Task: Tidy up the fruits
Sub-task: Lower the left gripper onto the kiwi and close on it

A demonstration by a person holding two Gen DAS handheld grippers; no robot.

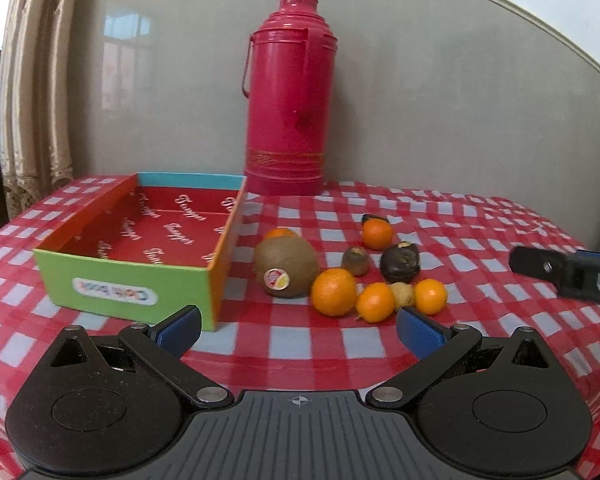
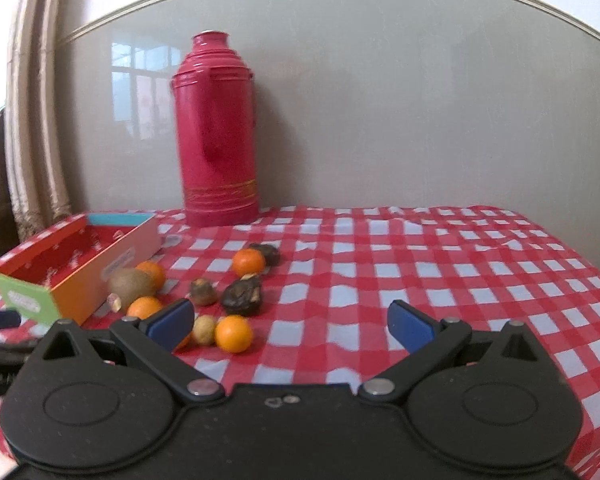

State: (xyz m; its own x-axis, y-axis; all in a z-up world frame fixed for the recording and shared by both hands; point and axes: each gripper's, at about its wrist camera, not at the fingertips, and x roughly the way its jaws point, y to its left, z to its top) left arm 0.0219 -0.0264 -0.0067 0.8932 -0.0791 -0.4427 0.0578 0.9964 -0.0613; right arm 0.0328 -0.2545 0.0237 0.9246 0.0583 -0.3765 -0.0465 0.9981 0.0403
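The left gripper [image 1: 298,330] hovers low over the table's near edge, jaws spread wide; the right gripper [image 2: 292,326] likewise, empty.

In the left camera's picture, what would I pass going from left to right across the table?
Curtain → open cardboard box → big kiwi → large orange → dark shrivelled fruit → the right gripper poking in.

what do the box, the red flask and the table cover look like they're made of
Box: likely printed cardboard, matte, with thin flat walls and folded corners.
Red flask: probably painted metal or hard plastic; glossy highlights, gold bands near the base.
Table cover: seems wipeable plastic or oilcloth, with a slight sheen and soft wrinkles.
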